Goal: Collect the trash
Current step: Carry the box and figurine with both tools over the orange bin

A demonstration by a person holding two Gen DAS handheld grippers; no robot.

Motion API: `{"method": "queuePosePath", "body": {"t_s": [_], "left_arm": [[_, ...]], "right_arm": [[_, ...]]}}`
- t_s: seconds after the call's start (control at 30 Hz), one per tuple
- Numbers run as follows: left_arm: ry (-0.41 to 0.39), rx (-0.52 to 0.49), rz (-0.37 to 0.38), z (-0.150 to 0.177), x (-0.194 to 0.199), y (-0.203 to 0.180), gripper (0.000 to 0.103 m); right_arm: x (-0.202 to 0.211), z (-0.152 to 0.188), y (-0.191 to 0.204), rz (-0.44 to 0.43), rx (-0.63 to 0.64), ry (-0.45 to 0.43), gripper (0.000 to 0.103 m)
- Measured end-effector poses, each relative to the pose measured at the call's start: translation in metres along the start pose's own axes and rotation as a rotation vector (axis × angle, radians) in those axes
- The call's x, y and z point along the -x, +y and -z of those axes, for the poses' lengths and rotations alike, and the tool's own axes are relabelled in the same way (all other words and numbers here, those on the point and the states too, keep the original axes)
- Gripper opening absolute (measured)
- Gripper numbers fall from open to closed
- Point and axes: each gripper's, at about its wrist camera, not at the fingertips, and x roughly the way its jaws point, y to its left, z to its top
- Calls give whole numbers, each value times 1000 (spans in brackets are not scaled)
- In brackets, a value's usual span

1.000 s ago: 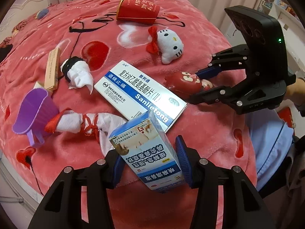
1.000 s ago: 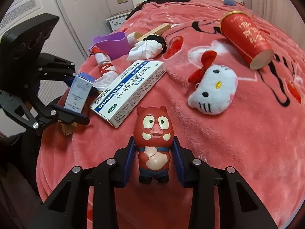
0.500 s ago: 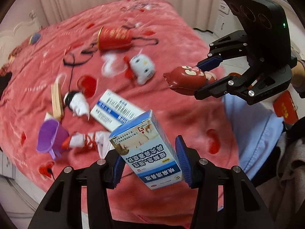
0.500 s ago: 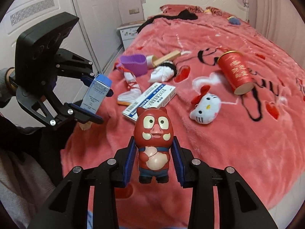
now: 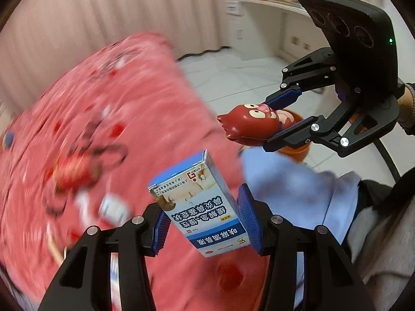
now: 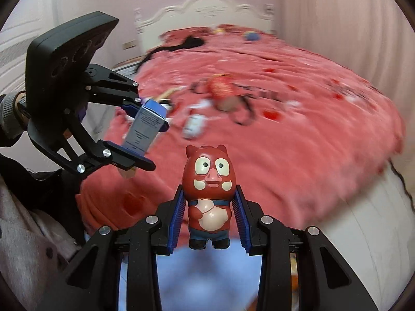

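Note:
A small blue and white medicine box (image 5: pixel 199 202) hangs tilted in the air, with my left gripper (image 5: pixel 205 223) shut on it; the same box (image 6: pixel 145 129) shows at the left of the right wrist view. My right gripper (image 6: pixel 210 217) is shut on a red pig figurine (image 6: pixel 208 194), held upright above the bed's near edge. In the left wrist view that figurine (image 5: pixel 251 125) lies sideways between the right gripper's (image 5: pixel 288 115) blue pads, up and to the right of the box. Both grippers are lifted clear of the bed.
The red blanket bed (image 6: pixel 298 134) is blurred; a red paper cup (image 6: pixel 223 89), a white plush toy (image 6: pixel 194 127) and other items lie on it. A white headboard (image 6: pixel 205 10) stands behind. Light blue cloth (image 5: pixel 285 184) and an orange object (image 5: pixel 295 151) lie below the grippers. White tiled floor (image 5: pixel 233 77) is at right.
Both grippers have risen and pulled back from the bed with the box and the figurine still held. The bed items now look smaller, farther away and blurred.

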Motion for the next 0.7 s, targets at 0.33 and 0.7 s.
{"method": "queuePosePath", "body": {"t_s": [0.33, 0.7], "left_arm": [[-65, -256, 183, -106, -75, -67, 52], [-62, -323, 325, -159, -162, -114, 52]], "right_arm": [[82, 91, -93, 244, -269, -5, 37], [102, 180, -170, 367, -500, 26, 37]]}}
